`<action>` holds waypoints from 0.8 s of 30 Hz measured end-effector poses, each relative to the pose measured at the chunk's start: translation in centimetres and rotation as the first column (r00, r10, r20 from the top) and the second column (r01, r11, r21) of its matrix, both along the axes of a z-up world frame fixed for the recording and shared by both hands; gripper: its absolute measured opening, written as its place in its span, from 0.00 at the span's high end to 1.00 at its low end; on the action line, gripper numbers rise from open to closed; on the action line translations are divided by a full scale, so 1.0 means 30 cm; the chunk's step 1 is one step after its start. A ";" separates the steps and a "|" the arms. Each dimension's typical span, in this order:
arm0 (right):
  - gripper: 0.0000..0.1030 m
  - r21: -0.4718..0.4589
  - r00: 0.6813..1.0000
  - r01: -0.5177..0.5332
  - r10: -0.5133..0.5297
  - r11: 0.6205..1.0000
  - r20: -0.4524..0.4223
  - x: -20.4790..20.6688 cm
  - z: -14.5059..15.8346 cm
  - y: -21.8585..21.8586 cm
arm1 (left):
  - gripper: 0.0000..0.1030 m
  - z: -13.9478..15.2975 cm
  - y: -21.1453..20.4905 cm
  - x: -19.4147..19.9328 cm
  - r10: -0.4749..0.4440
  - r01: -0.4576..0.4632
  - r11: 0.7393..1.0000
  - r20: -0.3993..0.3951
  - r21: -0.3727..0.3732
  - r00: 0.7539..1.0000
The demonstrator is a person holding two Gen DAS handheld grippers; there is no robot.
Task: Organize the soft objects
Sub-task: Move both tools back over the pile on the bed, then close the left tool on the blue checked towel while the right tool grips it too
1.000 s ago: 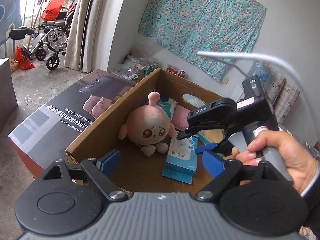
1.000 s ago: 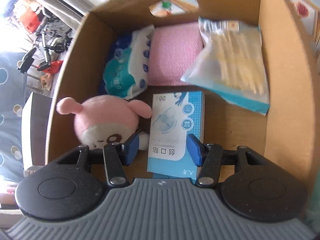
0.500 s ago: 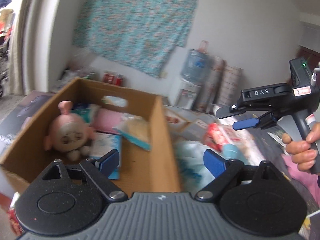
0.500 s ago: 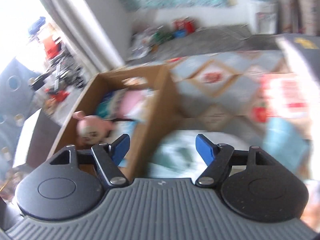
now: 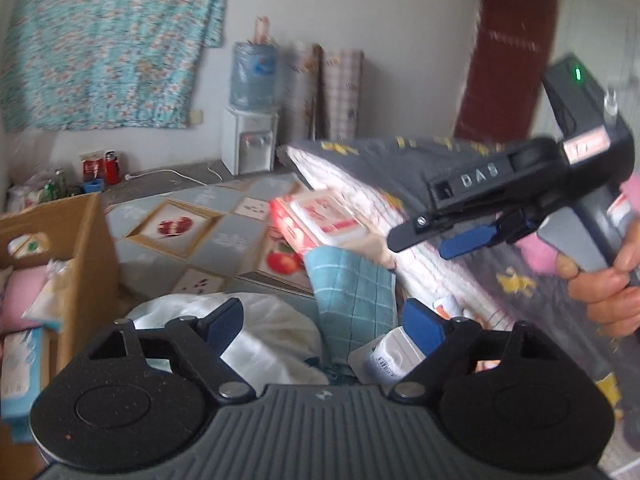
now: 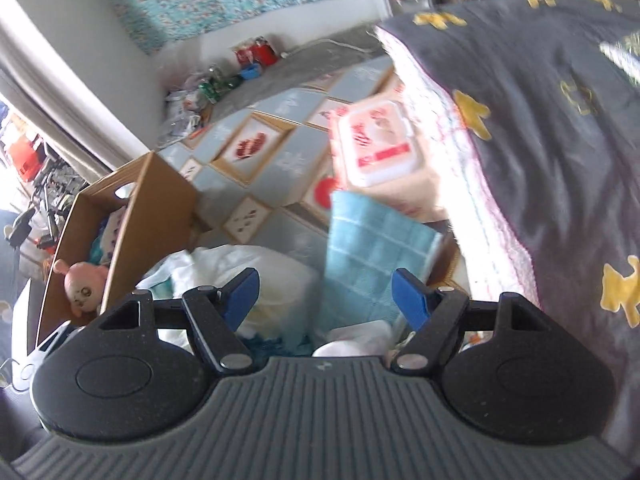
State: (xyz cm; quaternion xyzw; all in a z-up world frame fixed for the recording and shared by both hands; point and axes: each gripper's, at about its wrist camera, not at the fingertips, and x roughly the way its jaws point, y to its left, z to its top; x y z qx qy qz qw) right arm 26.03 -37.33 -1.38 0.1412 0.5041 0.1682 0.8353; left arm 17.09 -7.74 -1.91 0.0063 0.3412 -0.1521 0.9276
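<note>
"DAS" is read on the right gripper point(image 5: 466, 242), gripped by a hand point(image 5: 608, 280); its jaws are spread, empty. The left gripper point(image 5: 320, 326) is closing, nothing pinched. A teal checked towel point(image 6: 372, 256) is draped just beside the cardboard box point(image 6: 132, 216), beneath a red-and-white wipes pack point(image 6: 374, 142).

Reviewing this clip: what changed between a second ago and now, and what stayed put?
Both grippers swung from the brown cardboard box to the pile beside it. The right gripper, previously narrower over a blue-and-white packet inside, now hangs wider over the teal checked cloth, empty. The left gripper is closing slightly, nothing held. The pink plush doll remains in the box.
</note>
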 end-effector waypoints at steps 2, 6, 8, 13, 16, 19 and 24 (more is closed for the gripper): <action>0.29 0.021 0.999 0.006 -0.005 1.000 -0.044 0.046 -0.042 -0.011 | 0.21 -0.038 -0.072 0.065 -0.024 0.026 0.998 -0.038 0.054 0.999; 0.29 0.049 0.991 0.020 -0.013 0.999 -0.135 0.130 -0.122 -0.024 | 0.30 -0.117 -0.147 0.214 -0.029 0.041 0.997 -0.174 0.068 0.984; 0.29 0.048 0.986 0.024 -0.016 0.999 -0.169 0.164 -0.155 -0.025 | 0.31 -0.146 -0.168 0.270 -0.022 0.040 0.996 -0.210 0.081 0.978; 0.29 0.069 0.978 0.027 -0.012 0.997 -0.207 0.217 -0.204 -0.032 | 0.29 -0.219 -0.238 0.397 -0.034 0.076 0.991 -0.329 0.115 0.944; 0.29 0.080 0.974 0.038 -0.019 0.996 -0.224 0.238 -0.223 -0.038 | 0.29 -0.286 -0.264 0.460 0.008 0.057 0.988 -0.425 0.142 0.905; 0.29 0.091 0.970 0.051 -0.028 0.995 -0.242 0.257 -0.242 -0.047 | 0.30 -0.332 -0.276 0.494 0.030 0.038 0.990 -0.463 0.136 0.886; 0.28 0.095 0.969 0.068 -0.043 0.993 -0.241 0.265 -0.253 -0.064 | 0.46 -0.365 -0.277 0.514 0.038 0.023 0.993 -0.501 0.116 0.865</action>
